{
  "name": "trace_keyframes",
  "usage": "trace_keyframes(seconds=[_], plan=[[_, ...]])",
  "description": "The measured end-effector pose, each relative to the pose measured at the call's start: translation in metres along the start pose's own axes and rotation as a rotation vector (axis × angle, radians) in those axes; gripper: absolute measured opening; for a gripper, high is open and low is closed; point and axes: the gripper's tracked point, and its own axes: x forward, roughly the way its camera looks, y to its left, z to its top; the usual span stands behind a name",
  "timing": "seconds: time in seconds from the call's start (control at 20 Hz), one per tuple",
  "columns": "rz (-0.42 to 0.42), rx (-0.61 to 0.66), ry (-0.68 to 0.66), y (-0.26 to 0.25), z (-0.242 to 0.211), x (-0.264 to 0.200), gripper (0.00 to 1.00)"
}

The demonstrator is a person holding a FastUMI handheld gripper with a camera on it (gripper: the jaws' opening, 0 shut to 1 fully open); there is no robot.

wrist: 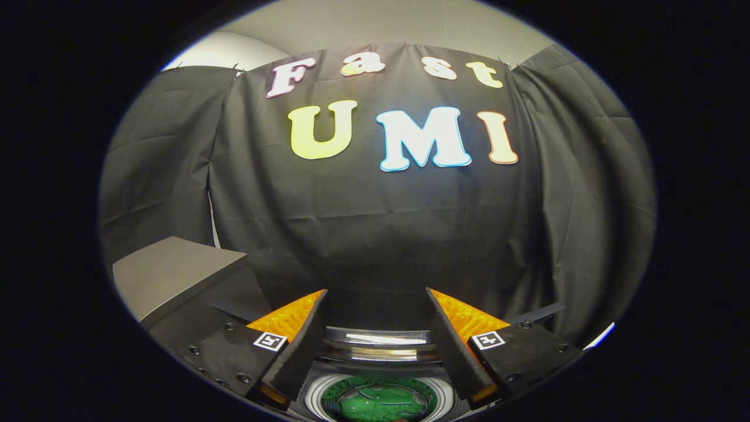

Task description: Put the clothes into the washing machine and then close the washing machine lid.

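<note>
My gripper [375, 302] stands open, its two fingers spread wide with nothing between them, raised above the washing machine. Between and below the fingers I see the machine's round drum opening [313, 394] with a green garment [378, 401] lying inside it. Just beyond the drum, the machine's lid [381, 346] stands open, its shiny rim showing between the fingers. The gripper touches neither the lid nor the garment.
A grey box-like block [170, 275] stands to the left of the left finger. The booth's black cloth wall [381, 234] hangs close behind the machine and wraps round both sides.
</note>
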Motion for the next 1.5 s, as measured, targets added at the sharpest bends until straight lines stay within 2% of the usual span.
trace_keyframes(seconds=[0.55,1.1,1.25,1.5], plan=[[-0.002,0.014,0.046,0.004,-0.024,-0.029,0.98],[0.013,0.036,0.150,0.018,-0.089,-0.078,0.98],[-0.002,0.037,0.137,0.021,-0.084,-0.088,0.98],[-0.069,0.033,0.050,0.028,-0.046,-0.117,0.98]])
